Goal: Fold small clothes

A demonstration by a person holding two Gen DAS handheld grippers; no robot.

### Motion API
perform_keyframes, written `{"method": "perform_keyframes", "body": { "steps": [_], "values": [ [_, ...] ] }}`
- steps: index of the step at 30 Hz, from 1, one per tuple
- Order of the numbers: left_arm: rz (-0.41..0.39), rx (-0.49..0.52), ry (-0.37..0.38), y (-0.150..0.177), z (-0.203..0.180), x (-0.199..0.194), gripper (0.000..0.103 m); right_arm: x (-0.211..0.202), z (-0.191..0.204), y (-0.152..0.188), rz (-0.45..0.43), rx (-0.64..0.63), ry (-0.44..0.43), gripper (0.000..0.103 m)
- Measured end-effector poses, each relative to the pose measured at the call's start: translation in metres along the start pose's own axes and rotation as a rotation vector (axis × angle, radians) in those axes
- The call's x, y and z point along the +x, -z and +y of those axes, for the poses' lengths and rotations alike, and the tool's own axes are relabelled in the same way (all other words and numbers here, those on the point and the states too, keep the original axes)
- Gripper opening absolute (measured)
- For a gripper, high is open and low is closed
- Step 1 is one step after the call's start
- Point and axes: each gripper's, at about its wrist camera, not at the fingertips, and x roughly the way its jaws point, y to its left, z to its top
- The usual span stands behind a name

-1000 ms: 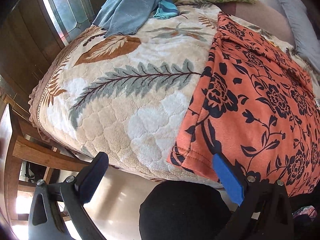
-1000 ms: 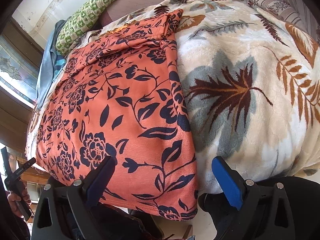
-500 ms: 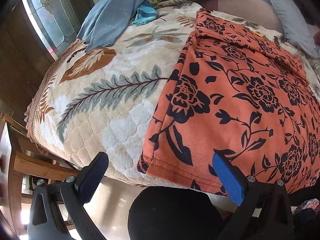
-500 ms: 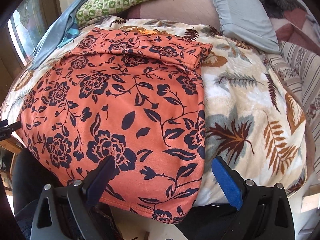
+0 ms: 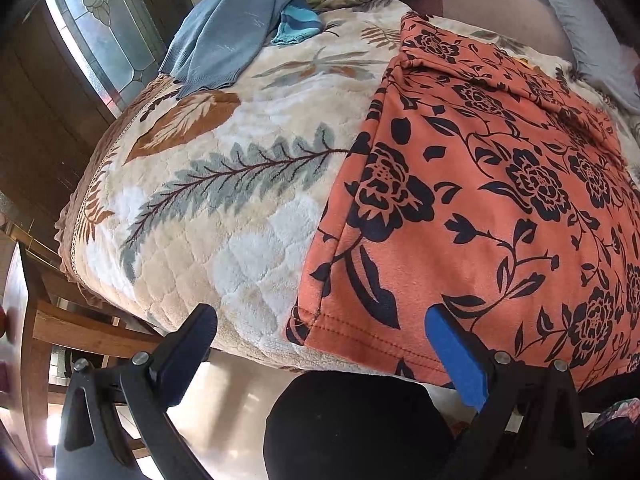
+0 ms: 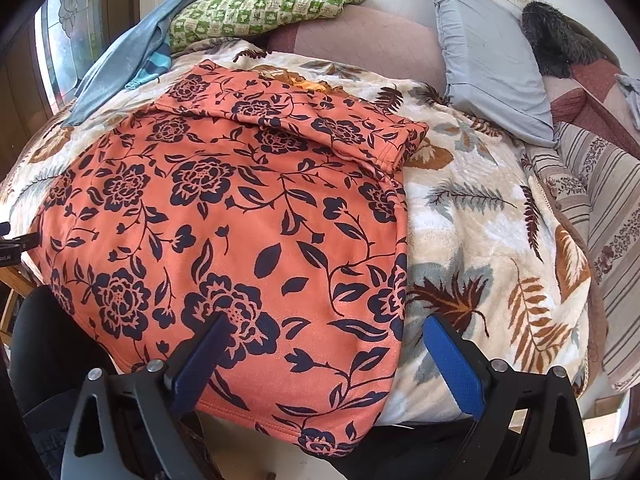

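Garment [image 6: 240, 240]: one, orange floral, flat on blanket [image 5: 224, 208]; two tongs (left [image 5: 320, 340], right [image 6: 324, 348]) spread, empty.

Both wrist views near garment [image 5: 500, 208] hem

The orange floral garment [image 5: 500, 208] is running off the left wrist view at 3 o'clock, so its far side is not showing there. In the right wrist view its near hem [image 6: 320, 436] is hanging over the bed edge at 6 o'clock, hiding what is lying underneath.
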Motion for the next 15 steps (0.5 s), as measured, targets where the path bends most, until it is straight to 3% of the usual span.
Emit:
{"method": "perform_keyframes", "body": {
  "steps": [5,9,10,13,15],
  "values": [
    [0.008,0.012,-0.002,0.001,-0.001,0.003,0.103,0.002,-0.001,0.001,0.007,0.009,-0.015,0.099],
    [0.030,0.014,0.020,0.004,0.004,0.009,0.103,0.014,-0.019,0.006,0.050,0.092,-0.106,0.099],
    [0.034,0.010,0.030,0.005,0.007,0.011,0.099,0.019,-0.029,0.009,0.064,0.138,-0.147,0.099],
    [0.059,0.002,0.095,0.010,0.013,0.017,0.064,0.034,-0.064,0.025,0.095,0.315,-0.276,0.098],
    [0.058,-0.016,0.152,0.012,0.017,0.016,0.055,0.044,-0.088,0.039,0.111,0.447,-0.374,0.098]
  ]
}}
